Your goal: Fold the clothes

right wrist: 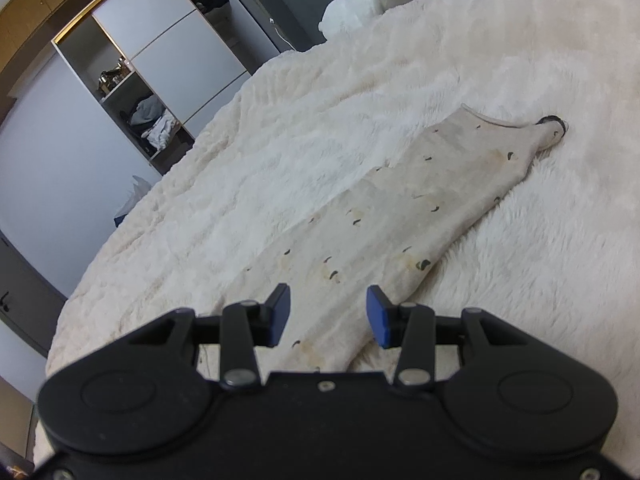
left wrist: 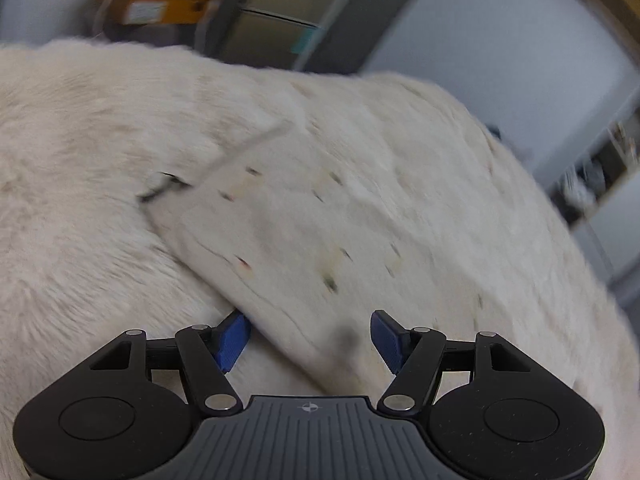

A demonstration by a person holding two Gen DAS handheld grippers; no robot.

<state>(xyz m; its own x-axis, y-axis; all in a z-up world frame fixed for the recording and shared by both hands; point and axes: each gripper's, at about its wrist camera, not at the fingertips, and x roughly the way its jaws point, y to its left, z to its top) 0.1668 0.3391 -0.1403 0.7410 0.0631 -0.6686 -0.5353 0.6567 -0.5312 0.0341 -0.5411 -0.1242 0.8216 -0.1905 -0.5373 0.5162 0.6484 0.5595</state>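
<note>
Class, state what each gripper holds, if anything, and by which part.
Nothing is held: the left gripper and right gripper are open above the spotted garment.

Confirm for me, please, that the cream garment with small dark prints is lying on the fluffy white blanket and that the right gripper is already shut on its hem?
Not quite: the right gripper is open, its blue pads apart above the garment, gripping nothing, as the right wrist view shows. The rest holds: the printed cream garment lies stretched out on the fluffy white blanket.

Cream garment (right wrist: 420, 208) with dark specks, white fluffy blanket (right wrist: 280, 152), blue-tipped tongs (right wrist: 328, 314)
</note>
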